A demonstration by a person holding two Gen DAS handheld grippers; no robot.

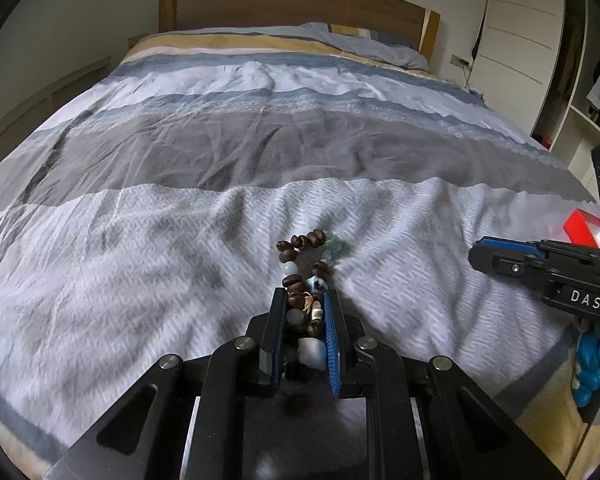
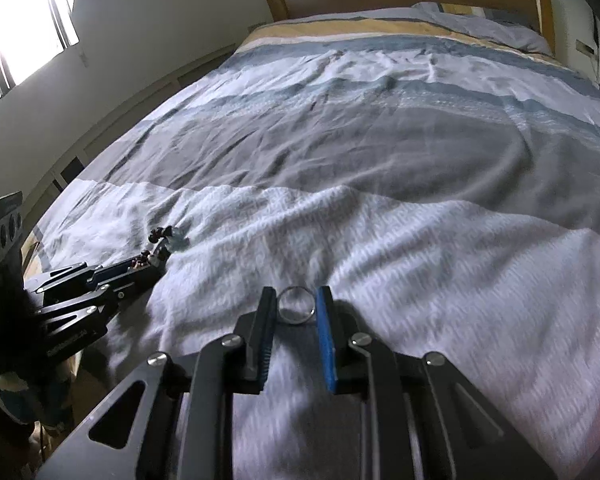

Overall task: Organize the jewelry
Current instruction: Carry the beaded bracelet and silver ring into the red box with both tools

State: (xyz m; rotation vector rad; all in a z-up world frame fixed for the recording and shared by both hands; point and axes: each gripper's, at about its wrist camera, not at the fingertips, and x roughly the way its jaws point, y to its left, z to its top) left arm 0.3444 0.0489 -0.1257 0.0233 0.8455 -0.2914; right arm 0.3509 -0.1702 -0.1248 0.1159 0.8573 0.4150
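A bracelet of brown and pale beads [image 1: 305, 268] lies partly on the white-and-grey bedspread [image 1: 140, 240], its near end pinched between the blue pads of my left gripper [image 1: 305, 294], which is shut on it. From the right wrist view the same beaded bracelet [image 2: 160, 242] shows at the tips of the left gripper [image 2: 148, 266]. A silver ring [image 2: 296, 306] stands upright between the fingers of my right gripper [image 2: 296, 294], both pads touching its rim. In the left wrist view the right gripper [image 1: 478, 254] reaches in from the right edge; the ring is hidden there.
A red box [image 1: 582, 226] sits at the bed's right edge behind the right gripper. A wooden headboard [image 1: 292, 4] and pillow [image 1: 360, 40] are far off. A white wardrobe [image 1: 520, 20] stands on the right, a bright window [image 2: 20, 28] on the left.
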